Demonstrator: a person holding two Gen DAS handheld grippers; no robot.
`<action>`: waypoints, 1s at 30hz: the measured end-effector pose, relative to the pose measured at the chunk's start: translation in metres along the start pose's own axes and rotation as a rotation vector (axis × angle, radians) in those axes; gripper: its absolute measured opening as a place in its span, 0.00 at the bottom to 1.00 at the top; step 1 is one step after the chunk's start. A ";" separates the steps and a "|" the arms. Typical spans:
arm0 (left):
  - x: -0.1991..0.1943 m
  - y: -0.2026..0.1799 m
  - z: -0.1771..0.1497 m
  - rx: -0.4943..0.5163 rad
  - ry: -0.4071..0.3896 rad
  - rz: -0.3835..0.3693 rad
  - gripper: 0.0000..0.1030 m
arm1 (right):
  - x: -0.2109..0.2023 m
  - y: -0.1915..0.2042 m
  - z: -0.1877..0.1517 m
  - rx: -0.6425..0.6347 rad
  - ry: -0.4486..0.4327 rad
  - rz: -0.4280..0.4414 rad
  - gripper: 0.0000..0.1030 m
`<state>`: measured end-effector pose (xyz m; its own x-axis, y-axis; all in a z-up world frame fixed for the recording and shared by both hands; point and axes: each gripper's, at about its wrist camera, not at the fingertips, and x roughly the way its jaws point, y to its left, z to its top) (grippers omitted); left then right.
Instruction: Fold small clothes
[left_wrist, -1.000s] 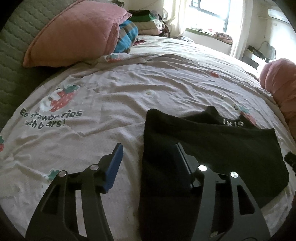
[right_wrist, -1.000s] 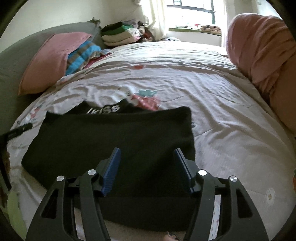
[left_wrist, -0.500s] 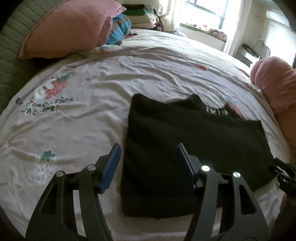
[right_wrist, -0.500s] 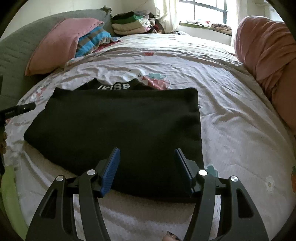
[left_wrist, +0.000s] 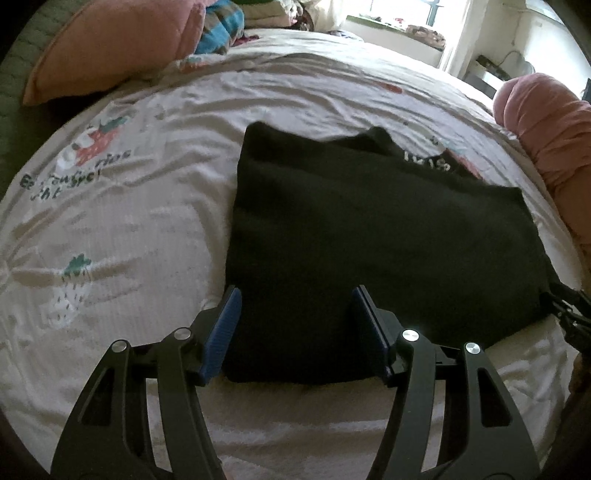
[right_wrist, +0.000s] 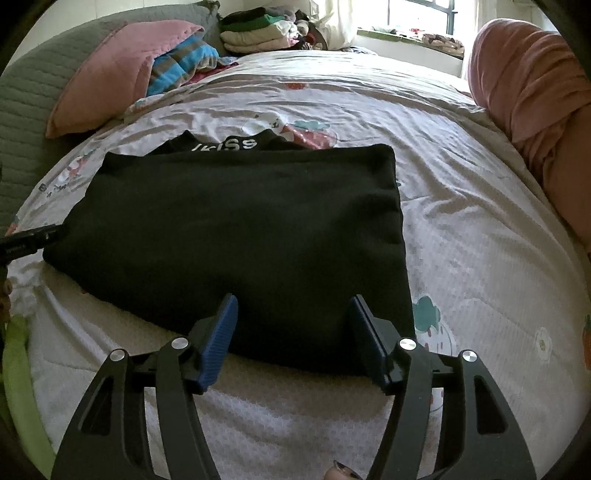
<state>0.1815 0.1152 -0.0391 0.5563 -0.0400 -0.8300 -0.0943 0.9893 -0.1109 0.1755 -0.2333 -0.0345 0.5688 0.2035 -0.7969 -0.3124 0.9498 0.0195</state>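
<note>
A black folded garment (left_wrist: 369, 229) with white lettering on a band at its far edge lies flat on the bed; in the right wrist view the garment (right_wrist: 240, 229) fills the middle. My left gripper (left_wrist: 295, 295) is open over the garment's near left corner, blue pads on either side of the cloth without pressing it. My right gripper (right_wrist: 293, 301) is open over the near edge toward the right corner, nothing pinched. Each view catches the other gripper's dark tip at the garment's side: right gripper (left_wrist: 569, 306), left gripper (right_wrist: 29, 240).
The white strawberry-print bedsheet (left_wrist: 110, 221) surrounds the garment. A pink pillow (right_wrist: 122, 74) and striped cloth (right_wrist: 181, 59) lie at the back left, a stack of folded clothes (right_wrist: 255, 31) behind them. A pink rolled blanket (right_wrist: 532, 92) lies at the right. A green strip (right_wrist: 18, 369) shows at the left edge.
Both grippers have tipped downward and drawn back to the garment's near edge, which now shows between the jaws. The garment itself lies as before. Both jaws stand slightly wider.
</note>
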 end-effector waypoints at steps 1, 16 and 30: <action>0.001 0.000 -0.001 -0.001 0.004 -0.001 0.54 | 0.000 0.000 -0.001 -0.001 0.003 -0.001 0.60; 0.001 0.011 -0.011 -0.007 0.029 0.025 0.68 | 0.003 0.007 -0.010 -0.019 0.034 -0.015 0.74; -0.011 0.020 -0.013 -0.005 0.017 0.048 0.74 | -0.005 0.023 -0.014 -0.049 0.024 0.010 0.87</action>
<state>0.1626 0.1334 -0.0392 0.5366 0.0052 -0.8438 -0.1245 0.9895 -0.0731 0.1545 -0.2160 -0.0385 0.5472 0.2063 -0.8112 -0.3547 0.9350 -0.0015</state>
